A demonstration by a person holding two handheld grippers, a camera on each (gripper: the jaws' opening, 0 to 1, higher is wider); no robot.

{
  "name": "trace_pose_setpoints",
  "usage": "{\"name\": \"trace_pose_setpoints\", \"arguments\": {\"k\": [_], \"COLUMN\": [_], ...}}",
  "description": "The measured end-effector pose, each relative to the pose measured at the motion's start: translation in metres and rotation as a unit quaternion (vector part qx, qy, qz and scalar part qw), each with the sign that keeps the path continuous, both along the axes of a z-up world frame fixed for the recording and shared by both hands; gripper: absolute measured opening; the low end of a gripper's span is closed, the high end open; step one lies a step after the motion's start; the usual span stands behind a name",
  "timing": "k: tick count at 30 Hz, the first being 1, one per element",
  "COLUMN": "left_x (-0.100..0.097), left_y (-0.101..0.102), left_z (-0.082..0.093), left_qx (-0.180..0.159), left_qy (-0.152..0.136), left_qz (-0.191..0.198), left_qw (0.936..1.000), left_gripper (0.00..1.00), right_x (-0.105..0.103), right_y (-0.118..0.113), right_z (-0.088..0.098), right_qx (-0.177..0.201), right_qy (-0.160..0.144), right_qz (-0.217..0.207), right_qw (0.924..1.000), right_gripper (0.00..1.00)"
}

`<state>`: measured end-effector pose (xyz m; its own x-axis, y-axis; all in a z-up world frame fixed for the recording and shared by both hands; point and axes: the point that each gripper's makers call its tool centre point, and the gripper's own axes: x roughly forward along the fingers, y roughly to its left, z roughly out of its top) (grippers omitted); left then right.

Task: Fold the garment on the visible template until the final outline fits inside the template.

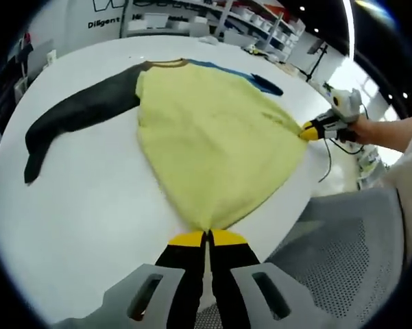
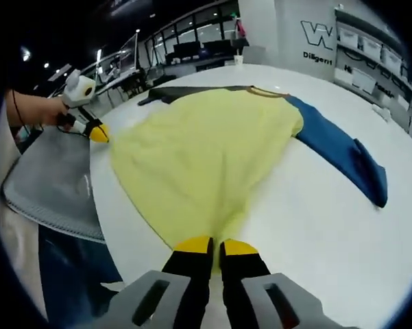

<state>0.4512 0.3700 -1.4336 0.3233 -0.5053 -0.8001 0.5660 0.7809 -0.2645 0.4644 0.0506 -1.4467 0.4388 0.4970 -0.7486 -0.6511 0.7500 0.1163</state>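
- The round white table is carrying the whole scene, its surface spreading under the garment in both the left gripper view and the right gripper view.
- The garment is lying flat on the table, its pale yellow body fanning out wide toward the collar and narrowing toward the two claws at the hem corners.
- A grey mesh chair seat is sitting just beside the table edge, between the two claws; in the right gripper view it is showing at the left.
- The dark grey sleeve is stretching away from the yellow body across the table, ending in a darker cuff.
- The blue sleeve is lying on the opposite side, angled outward, its end folded back a little.
- The brown collar band is sitting at the far end of the garment.
- The left claw is pinching one hem corner, its yellow-tipped jaws closed together on the yellow fabric; seen from the right gripper view it is gripping the garment's edge near the chair.
- The right claw is likewise clamping a hem corner with jaws pressed together; in the left gripper view it is pulling the fabric to a point, held by a person's hand.
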Motion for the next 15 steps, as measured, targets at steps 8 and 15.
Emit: {"name": "trace_pose_setpoints", "arguments": {"k": [8,15], "left_x": [-0.011,0.044], "left_y": [0.020,0.049], "left_z": [-0.006,0.015], "left_qx": [0.022,0.017], "left_qy": [0.022,-0.055], "left_qz": [0.008,0.069], "left_qw": [0.9995,0.9960], "left_gripper": [0.00,0.07], "right_x": [-0.013,-0.029], "right_y": [-0.003,0.000], "right_z": [0.003,0.002], "right_qx": [0.001,0.008], "right_qy": [0.037,0.064], "right_qz": [0.004,0.023], "right_qw": [0.9993,0.9976], "right_gripper": [0.00,0.00]}}
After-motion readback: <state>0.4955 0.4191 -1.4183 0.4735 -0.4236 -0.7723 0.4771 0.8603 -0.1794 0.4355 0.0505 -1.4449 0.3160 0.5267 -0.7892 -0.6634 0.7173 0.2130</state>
